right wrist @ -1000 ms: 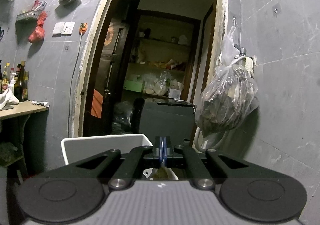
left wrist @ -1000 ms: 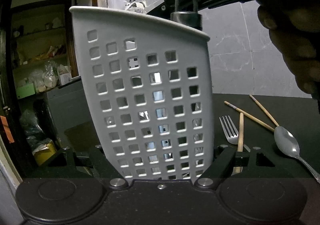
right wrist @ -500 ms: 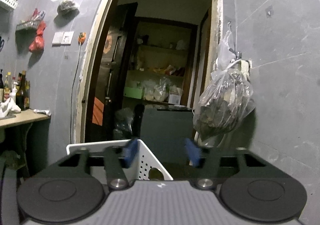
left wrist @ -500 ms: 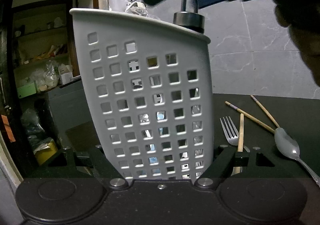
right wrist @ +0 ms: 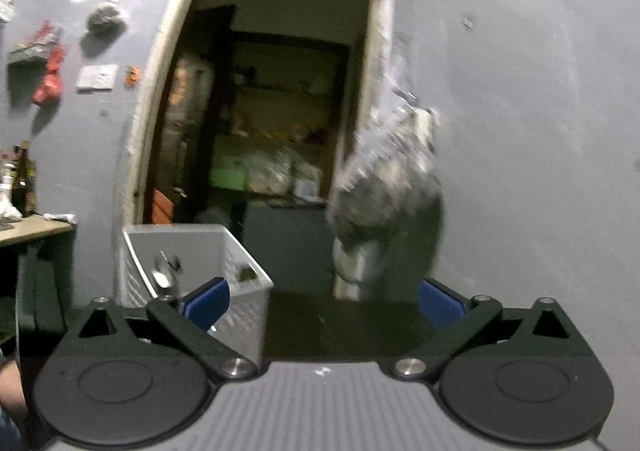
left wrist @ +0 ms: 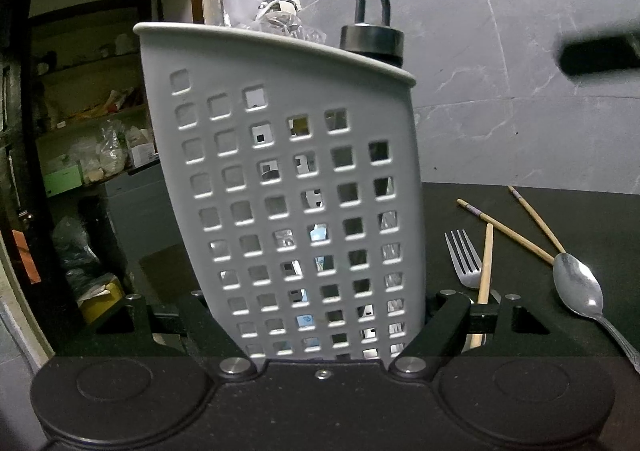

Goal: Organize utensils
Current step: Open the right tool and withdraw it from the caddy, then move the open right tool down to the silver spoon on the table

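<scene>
From the left wrist, the left gripper point(left wrist: 320, 327) clamps the perforated caddy point(left wrist: 288, 187) upright at twelve o'clock; a fork point(left wrist: 464, 259), chopsticks point(left wrist: 486, 263) and spoon point(left wrist: 578, 287) lie at three o'clock, all likely light, stiff and slick, best pinched mid-handle. Only the blurred right wrist view shows the right gripper point(right wrist: 324, 303) spread wide and empty, caddy at ten o'clock.

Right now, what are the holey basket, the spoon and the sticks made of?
The basket looks like matte grey plastic, moulded with square holes. The spoon seems polished metal: it shines. The chopsticks look like pale wood or bamboo; which one is hard to tell.
</scene>
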